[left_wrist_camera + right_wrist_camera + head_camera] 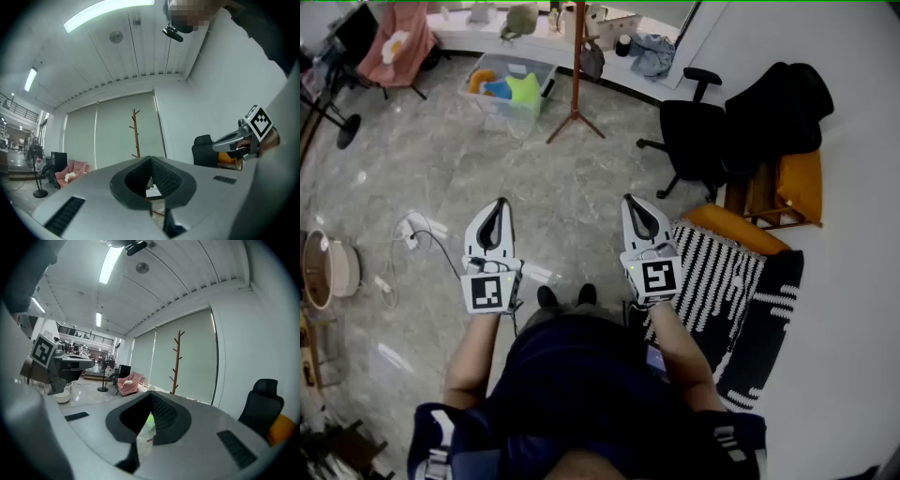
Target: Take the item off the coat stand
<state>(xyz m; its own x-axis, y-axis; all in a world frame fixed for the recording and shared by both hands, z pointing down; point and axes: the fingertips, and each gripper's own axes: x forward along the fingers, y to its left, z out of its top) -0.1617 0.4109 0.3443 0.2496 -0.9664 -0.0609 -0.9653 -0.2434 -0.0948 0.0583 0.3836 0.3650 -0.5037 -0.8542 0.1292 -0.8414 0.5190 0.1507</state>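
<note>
both shut and empty: left tongs (498, 208) and right tongs (636, 206) side by side, coat stand (577, 66) upright well ahead across the floor (487, 169), roughly between them, a shade nearer the right; the item looks like a dark bag (593, 60) hanging on its right side

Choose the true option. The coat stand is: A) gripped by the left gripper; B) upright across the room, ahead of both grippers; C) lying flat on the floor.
B: the coat stand stands upright on its feet, well beyond the left gripper and right gripper, both shut on nothing.
</note>
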